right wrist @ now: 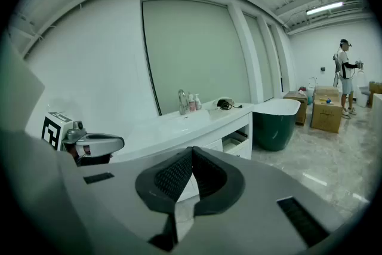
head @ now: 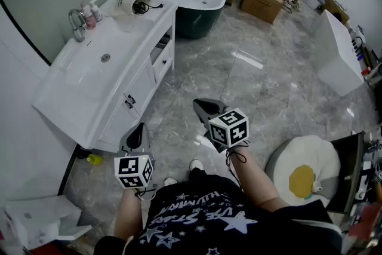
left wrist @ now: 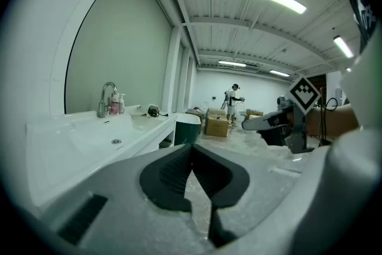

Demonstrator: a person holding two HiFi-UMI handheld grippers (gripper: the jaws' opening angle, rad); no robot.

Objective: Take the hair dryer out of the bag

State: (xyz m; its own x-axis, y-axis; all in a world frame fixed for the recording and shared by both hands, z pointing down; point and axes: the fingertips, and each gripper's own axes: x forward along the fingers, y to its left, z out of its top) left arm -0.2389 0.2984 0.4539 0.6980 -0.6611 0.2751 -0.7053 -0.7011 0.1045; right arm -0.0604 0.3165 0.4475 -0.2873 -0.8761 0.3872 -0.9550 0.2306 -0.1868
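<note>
While both claws are shut on nothing, the bag lies well apart from them at the upper left of the head view.
With pads pressed together, the left claw (left wrist: 192, 149) and right claw (right wrist: 192, 152) hang low over bare floor. The pale bag (head: 126, 2) rests on the far end of the white counter (head: 113, 48), past the tap (head: 76, 24), and the dark hair dryer (head: 141, 7) seems to show at its mouth. Best to step closer, open both claws, pin the bag with one and draw the dryer out by its handle, minding the cord.
</note>
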